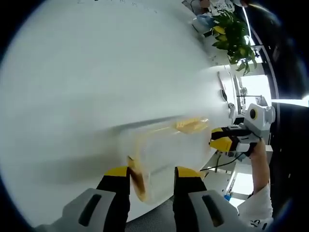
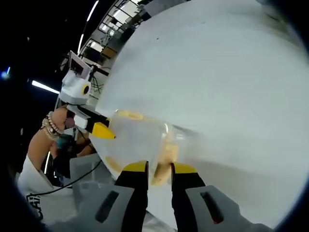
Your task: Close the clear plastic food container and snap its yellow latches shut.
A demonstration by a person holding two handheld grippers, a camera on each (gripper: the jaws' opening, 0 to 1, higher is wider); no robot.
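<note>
While the box point(image 1: 164, 154) lies near the edge of the white surface point(image 1: 96, 72), both claws work at it from opposite ends, and the pictures are blurred, so I cannot tell whether the lid is fully seated. In the left gripper view the left claw point(image 1: 152, 175) stands with its jaws apart around the near end of the box, and a yellow latch point(image 1: 136, 176) sits just beside the left jaw. The far latch point(image 1: 192, 125) shows at the other end, with the right claw point(image 1: 221, 143) close beside it. In the right gripper view the right claw point(image 2: 158, 170) has its jaws nearly together on a latch point(image 2: 161, 166) at its own end; it seems to pinch it, though the blur leaves some doubt. The left claw point(image 2: 102, 130) touches the far side of the box point(image 2: 137, 140).

I judge that the latches are being snapped now. To do it well, one claw should hold the box steady while the other presses one latch down against the wall. Pushing sideways could slide the box off the edge.
</note>
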